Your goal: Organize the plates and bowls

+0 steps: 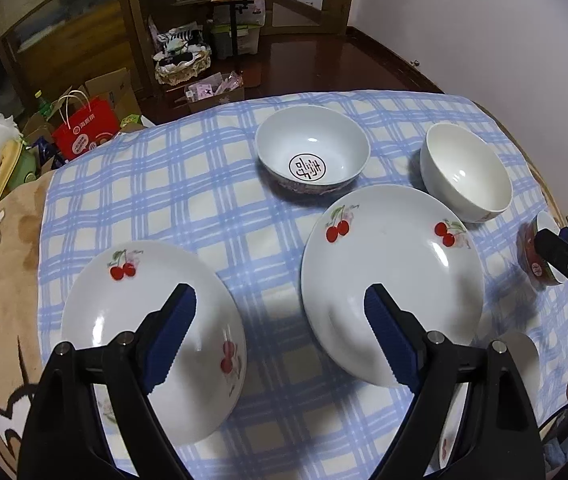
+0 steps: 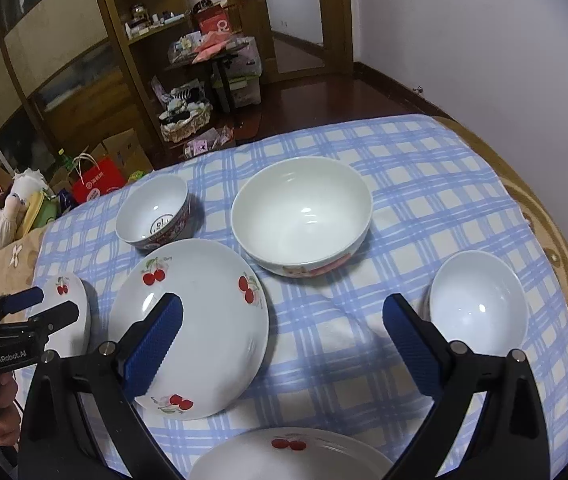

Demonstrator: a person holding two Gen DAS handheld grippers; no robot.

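Crockery is spread over the checked cloth [image 2: 424, 168]: three cherry-patterned plates and three bowls, none yet stacked. The left gripper [image 1: 280, 320] is held wide open above the gap between the small cherry plate [image 1: 124, 300] and the large cherry plate [image 1: 396, 248], and nothing is gripped by it. The right gripper [image 2: 284, 324] is likewise spread wide and empty over bare cloth, with the large plate beside its left finger and the small white bowl [image 2: 480, 304] beside its right. A third cherry plate [image 2: 244, 460] is seen at the near edge under that gripper. Farther back, the patterned bowl [image 1: 312, 156] and the big white bowl [image 2: 302, 216] are set close to the large plate's far rim.

Trouble is most likely to be caused by the soft, wrinkled bedding underneath: a plate rim could be pressed down rather than pinched, and glazed ceramic may be lost from the ribbed pads. Neighbouring bowls could be knocked if the large plate is dragged.
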